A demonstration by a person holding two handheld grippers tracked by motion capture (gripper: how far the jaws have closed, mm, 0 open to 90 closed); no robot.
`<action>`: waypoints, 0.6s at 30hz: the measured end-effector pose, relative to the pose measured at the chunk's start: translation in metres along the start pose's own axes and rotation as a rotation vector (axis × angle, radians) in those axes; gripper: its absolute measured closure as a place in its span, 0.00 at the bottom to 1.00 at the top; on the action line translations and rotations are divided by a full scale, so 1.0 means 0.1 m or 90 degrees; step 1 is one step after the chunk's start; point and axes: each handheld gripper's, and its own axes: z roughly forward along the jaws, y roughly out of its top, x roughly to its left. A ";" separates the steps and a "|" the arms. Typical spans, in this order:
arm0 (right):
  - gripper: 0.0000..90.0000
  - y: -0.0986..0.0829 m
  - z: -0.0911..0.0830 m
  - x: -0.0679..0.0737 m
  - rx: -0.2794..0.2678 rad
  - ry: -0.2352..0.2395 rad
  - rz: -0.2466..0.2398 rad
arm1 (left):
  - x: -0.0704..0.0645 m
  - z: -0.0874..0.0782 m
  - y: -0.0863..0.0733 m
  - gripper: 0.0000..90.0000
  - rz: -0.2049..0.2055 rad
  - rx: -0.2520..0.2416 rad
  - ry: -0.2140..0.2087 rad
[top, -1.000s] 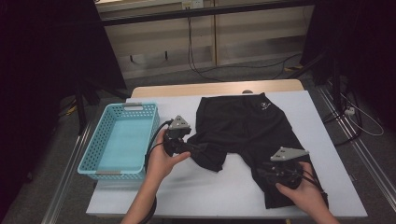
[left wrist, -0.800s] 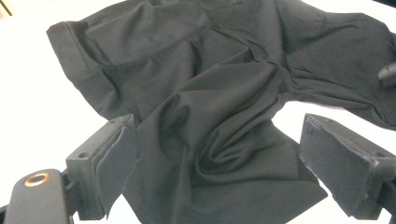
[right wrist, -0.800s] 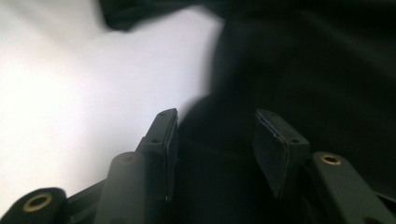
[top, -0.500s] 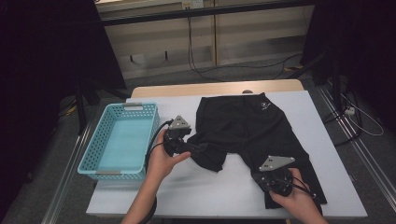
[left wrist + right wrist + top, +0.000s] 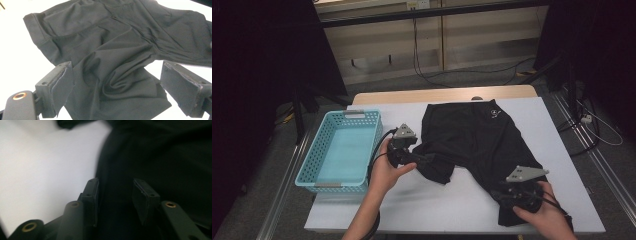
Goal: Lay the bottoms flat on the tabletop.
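A pair of black shorts (image 5: 477, 137) lies spread flat on the white table (image 5: 437, 200), waistband at the far side. My left gripper (image 5: 421, 156) points right at the crumpled hem of the left leg (image 5: 117, 95). Its jaws stand wide open on either side of that bunched fabric (image 5: 117, 75). My right gripper (image 5: 511, 194) sits over the right leg's hem near the table's front edge. Its jaws are open with a moderate gap, and the dark cloth (image 5: 155, 157) lies under and between them (image 5: 116, 192).
A light blue plastic basket (image 5: 343, 150), with nothing in it, stands at the table's left side, just left of my left hand. Bare white tabletop (image 5: 37, 170) lies between the two legs of the shorts. Cables run across the floor behind the table.
My right gripper slid left over the right leg's hem, then back right, ending slightly nearer the front edge. The left gripper and the shorts have stayed put.
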 end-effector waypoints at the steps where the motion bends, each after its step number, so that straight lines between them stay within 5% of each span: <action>1: 0.60 0.00 -0.03 -0.07 -0.004 -0.016 0.013 | 0.01 0.00 0.00 0.13 0.000 0.000 0.000; 5: 0.55 -0.06 -0.15 -0.39 -0.008 -0.078 0.068 | 0.01 -0.01 0.00 0.13 0.000 0.000 0.002; 12: 0.56 -0.27 -0.30 -0.74 0.012 -0.170 0.104 | 0.00 0.02 0.00 0.13 0.001 0.003 -0.003; 18: 0.64 -0.41 -0.37 -0.87 0.035 -0.199 0.125 | -0.01 0.05 0.01 0.13 0.003 0.007 -0.008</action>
